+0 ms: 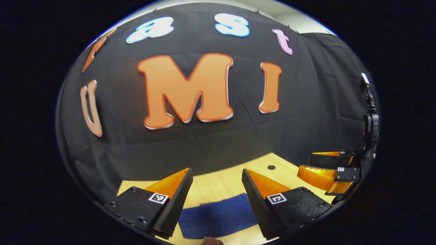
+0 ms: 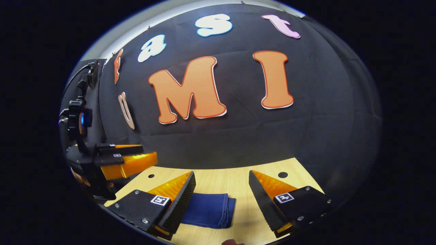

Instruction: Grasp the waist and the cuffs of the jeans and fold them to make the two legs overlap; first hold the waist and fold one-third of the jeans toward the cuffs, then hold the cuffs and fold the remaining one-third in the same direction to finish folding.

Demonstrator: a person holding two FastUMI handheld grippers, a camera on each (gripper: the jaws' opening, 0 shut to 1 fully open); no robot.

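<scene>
L gripper (image 1: 217, 175) is held above the wooden table (image 1: 221, 185), fingers spread wide apart w/ nothing between them, pointing toward the booth's black cloth wall (image 1: 306, 112). The jeans (image 1: 218, 216) lie flat on the table below & between its fingers, a compact dark-blue folded rectangle at the near edge of the tabletop. No finger touches the denim; both are lifted clear of it.

R gripper (image 2: 222, 177) likewise hangs over the table (image 2: 221, 183), fingers well apart, empty. In the right gripper view the jeans (image 2: 209, 210) sit near its left finger, part tucked behind that finger, w/ layered fold edges showing on the bundle's right side. Not touching the fabric.

In the left gripper view the R gripper (image 1: 315, 162) shows at far right, off the table's right side, fingers close to each other as seen edge-on. In the right gripper view the L gripper (image 2: 150, 153) shows at left, level w/ the far table edge.

Small dark holes (image 2: 282, 175) dot the tabletop toward the far side, well apart from the jeans.
</scene>
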